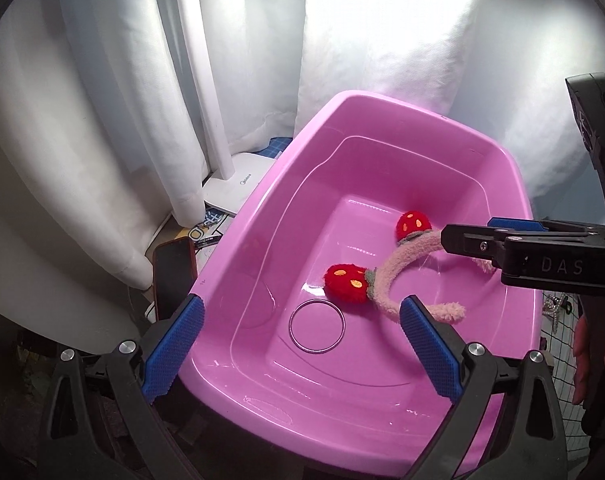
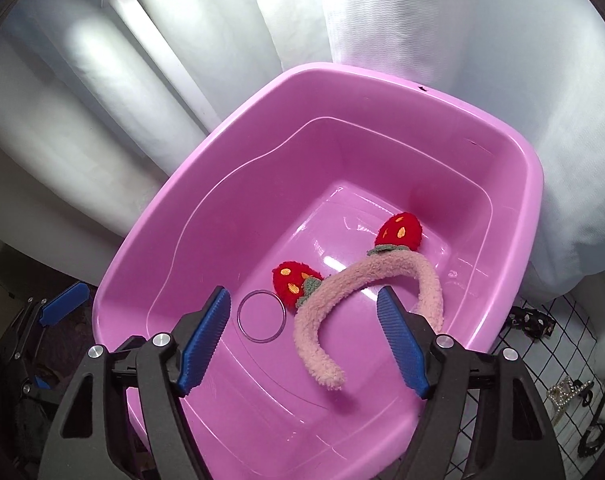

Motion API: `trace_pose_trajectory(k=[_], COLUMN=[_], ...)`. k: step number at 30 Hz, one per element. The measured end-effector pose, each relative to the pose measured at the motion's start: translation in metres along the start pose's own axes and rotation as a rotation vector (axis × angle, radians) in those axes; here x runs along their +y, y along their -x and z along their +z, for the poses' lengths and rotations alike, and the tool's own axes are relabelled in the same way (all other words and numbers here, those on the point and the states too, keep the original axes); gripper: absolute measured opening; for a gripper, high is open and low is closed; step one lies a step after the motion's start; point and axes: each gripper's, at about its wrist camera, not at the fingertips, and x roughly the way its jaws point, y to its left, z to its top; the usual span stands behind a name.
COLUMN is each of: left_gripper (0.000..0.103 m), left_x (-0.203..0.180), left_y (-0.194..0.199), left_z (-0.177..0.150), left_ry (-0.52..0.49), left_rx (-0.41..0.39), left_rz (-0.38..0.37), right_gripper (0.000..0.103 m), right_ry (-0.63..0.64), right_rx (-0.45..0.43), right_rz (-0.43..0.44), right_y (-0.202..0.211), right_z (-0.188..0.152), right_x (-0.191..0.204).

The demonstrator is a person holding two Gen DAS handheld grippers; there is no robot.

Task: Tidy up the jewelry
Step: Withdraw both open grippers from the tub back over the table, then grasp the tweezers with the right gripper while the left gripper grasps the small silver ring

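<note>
A pink plush headband (image 1: 386, 276) (image 2: 382, 276) with two red strawberry ears lies on the floor of a pink plastic tub (image 1: 262, 200) (image 2: 206, 184). A thin clear bangle (image 1: 317, 326) (image 2: 261, 317) lies flat beside it. My left gripper (image 1: 302, 344) hangs open over the tub's near end, with nothing between its blue pads. My right gripper (image 2: 302, 338) is open above the headband's near arm, and its pads do not touch the plush. In the left wrist view the right gripper (image 1: 474, 236) reaches in from the right, over the headband's far side.
White curtains hang behind the tub. A phone in a red case (image 1: 173, 276) and a white lamp base (image 1: 238, 184) stand left of it. Right of the tub lies a black wire grid (image 2: 542, 340) holding a sparkly clip (image 2: 566, 392) and dark small pieces.
</note>
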Motion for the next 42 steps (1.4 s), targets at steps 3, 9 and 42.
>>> trace_pose_trajectory(k=[3, 9, 42], left_gripper=[0.097, 0.097, 0.097], left_x=[0.001, -0.025, -0.238], left_y=[0.012, 0.039, 0.032], left_z=[0.001, -0.006, -0.179], left_ry=[0.04, -0.002, -0.183], left_rx=[-0.037, -0.135, 0.058], left_rz=[-0.022, -0.045, -0.225], right_gripper=[0.072, 0.075, 0.075], right_ry=[-0.01, -0.083, -0.502], right_rx=[-0.089, -0.237, -0.257], right_rz=[-0.004, 0.002, -0.254], right_y=[0.027, 0.079, 0.193], right_z=[-0.015, -0.061, -0.414], right_x=[-0.003, -0.032, -0.243])
